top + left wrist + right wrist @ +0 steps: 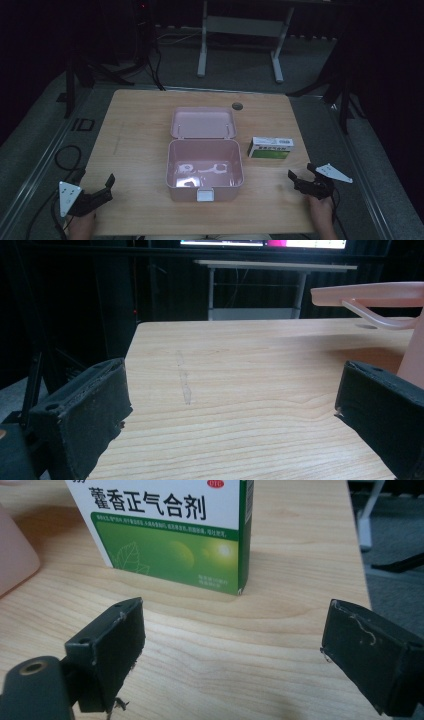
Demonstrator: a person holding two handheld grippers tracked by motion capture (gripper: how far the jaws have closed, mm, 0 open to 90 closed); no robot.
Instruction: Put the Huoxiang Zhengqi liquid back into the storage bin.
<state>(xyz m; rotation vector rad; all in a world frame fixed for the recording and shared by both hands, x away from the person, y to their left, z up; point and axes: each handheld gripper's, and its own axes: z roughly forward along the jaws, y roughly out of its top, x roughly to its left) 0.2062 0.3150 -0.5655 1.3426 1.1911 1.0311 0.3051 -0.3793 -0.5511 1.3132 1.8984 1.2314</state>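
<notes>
A pink plastic box point(204, 172) sits open at the table's middle, its lid point(203, 122) folded back flat behind it. A green and white medicine carton point(270, 148) lies just right of the box; the right gripper view shows the carton point(170, 530) close ahead, with Chinese print on it. My left gripper point(95, 184) rests open near the front left corner, left of the box. My right gripper point(301, 172) is open a short way in front of the carton, nothing between its jaws. In the left gripper view the box wall point(412, 365) and raised lid point(370, 292) stand at the right.
The wooden table point(135, 140) has a round cable hole point(237, 106) behind the lid. A white desk frame point(240, 30) stands on the floor beyond. Dark stands flank the table. Cables point(65, 155) lie on the floor at left.
</notes>
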